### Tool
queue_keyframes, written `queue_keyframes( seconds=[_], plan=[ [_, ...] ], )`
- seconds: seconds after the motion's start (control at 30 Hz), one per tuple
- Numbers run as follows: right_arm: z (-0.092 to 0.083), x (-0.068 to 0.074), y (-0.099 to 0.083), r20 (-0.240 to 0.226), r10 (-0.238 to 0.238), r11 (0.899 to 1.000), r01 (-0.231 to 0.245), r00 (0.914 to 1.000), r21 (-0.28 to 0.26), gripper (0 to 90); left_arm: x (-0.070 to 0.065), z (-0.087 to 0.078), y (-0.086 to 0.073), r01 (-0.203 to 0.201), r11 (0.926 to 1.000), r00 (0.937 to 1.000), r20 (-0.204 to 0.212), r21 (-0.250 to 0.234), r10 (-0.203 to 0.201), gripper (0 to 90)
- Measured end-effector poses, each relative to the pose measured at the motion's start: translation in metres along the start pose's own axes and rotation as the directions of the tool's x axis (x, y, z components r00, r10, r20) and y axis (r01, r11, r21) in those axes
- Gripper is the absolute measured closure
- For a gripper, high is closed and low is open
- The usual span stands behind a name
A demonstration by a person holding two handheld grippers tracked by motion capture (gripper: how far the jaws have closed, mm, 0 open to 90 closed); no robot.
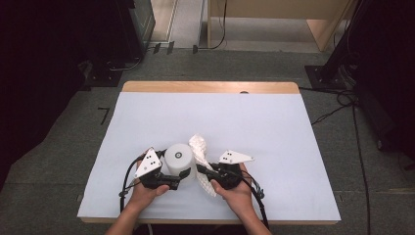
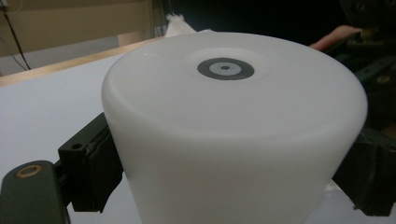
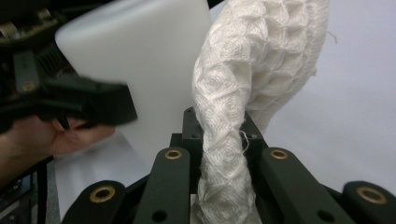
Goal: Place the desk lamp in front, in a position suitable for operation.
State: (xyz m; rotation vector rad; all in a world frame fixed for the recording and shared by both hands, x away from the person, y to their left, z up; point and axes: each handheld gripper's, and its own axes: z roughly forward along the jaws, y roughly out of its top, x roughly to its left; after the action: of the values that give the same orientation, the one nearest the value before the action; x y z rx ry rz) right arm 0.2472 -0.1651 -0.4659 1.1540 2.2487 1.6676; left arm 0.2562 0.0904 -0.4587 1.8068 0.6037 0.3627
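A white plastic cup stands upside down near the front of the table, a small dark ring on its base. My left gripper is shut on the cup, its black pads pressed to both sides. A white waffle-weave cloth rises just right of the cup and touches its side. My right gripper is shut on the cloth, which is pinched tight between the jaws and bunches up beside the cup.
A white sheet covers the table, with a wooden strip bare along the far edge. Cables trail from both grippers off the front edge. Beyond the table lie a grey floor, dark stands and a wooden cabinet.
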Motion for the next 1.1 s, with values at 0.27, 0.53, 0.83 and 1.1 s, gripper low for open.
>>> queue_keyframes(
  seconds=[0.27,0.53,0.83,1.1],
  plan=[
    [-0.017,0.005,0.014,-0.007,-0.021,0.997,0.021,0.9997,-0.072,79.4,-0.003,0.007,-0.001,-0.027,0.9987,0.9996,0.001,0.042,0.027,8.9],
    [0.003,0.004,-0.003,0.002,-0.027,0.999,0.027,0.9996,0.024,79.3,0.004,-0.001,0.006,0.0,1.0,0.9995,-0.033,0.003,0.0,9.0],
    [0.0,-0.002,-0.002,0.019,-0.007,1.0,0.007,0.9998,0.009,79.2,0.01,0.007,-0.006,0.011,0.9989,0.9976,-0.069,0.046,-0.008,8.9],
    [-0.003,-0.007,-0.003,0.041,0.014,1.0,-0.014,0.9991,-0.001,79.0,0.007,0.004,-0.009,0.041,0.9987,0.9947,-0.095,0.029,-0.038,6.3]
  ],
)
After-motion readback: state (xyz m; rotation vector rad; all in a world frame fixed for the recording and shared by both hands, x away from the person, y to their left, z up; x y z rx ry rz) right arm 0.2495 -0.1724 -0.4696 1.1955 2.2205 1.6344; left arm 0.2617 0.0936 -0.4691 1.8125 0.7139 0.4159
